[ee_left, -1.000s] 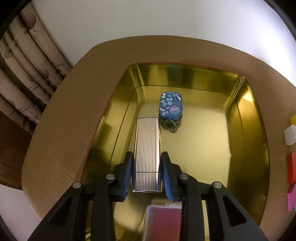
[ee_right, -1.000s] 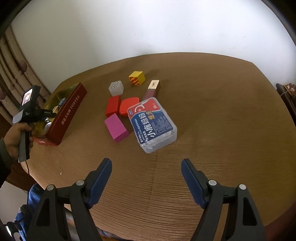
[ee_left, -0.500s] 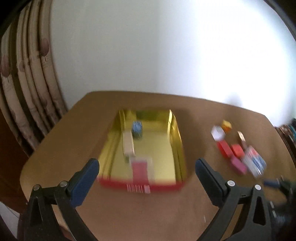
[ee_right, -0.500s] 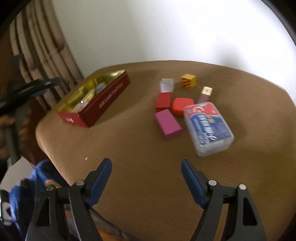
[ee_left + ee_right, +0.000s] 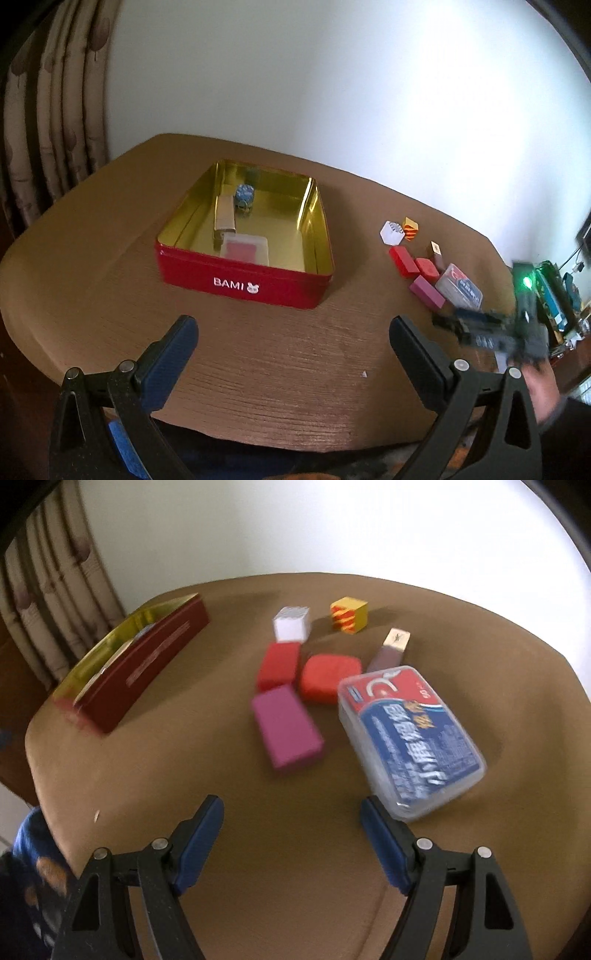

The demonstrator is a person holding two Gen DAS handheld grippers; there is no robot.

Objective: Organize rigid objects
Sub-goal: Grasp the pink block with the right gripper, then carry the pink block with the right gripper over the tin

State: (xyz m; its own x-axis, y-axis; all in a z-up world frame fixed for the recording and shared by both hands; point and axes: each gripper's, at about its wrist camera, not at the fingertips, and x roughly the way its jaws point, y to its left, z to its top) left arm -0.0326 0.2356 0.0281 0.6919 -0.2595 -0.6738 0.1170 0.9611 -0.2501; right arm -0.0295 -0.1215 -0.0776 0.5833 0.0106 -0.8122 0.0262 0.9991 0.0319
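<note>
1. Rigid objects lie in two groups on your brown table (image 5: 280,373): some in the tin, the rest loose to its right.
2. Your left gripper (image 5: 293,341) hangs over the near table edge with jaws spread wide, nothing between them.
3. Your right gripper (image 5: 291,821) is also open and empty; its right pad sits just before the clear plastic box (image 5: 410,738) with the blue and red label.
4. Beyond lie the magenta block (image 5: 288,731), red block (image 5: 279,664) and orange-red case (image 5: 328,675).
5. Farther back stand the white cube (image 5: 291,626), yellow cube (image 5: 349,618) and a small brown block (image 5: 391,648).
6. Well left, the red tin (image 5: 243,280) marked BAMI holds a ribbed silver case (image 5: 224,218), a small blue tin (image 5: 244,194) and a clear box (image 5: 244,249) with red contents.
</note>
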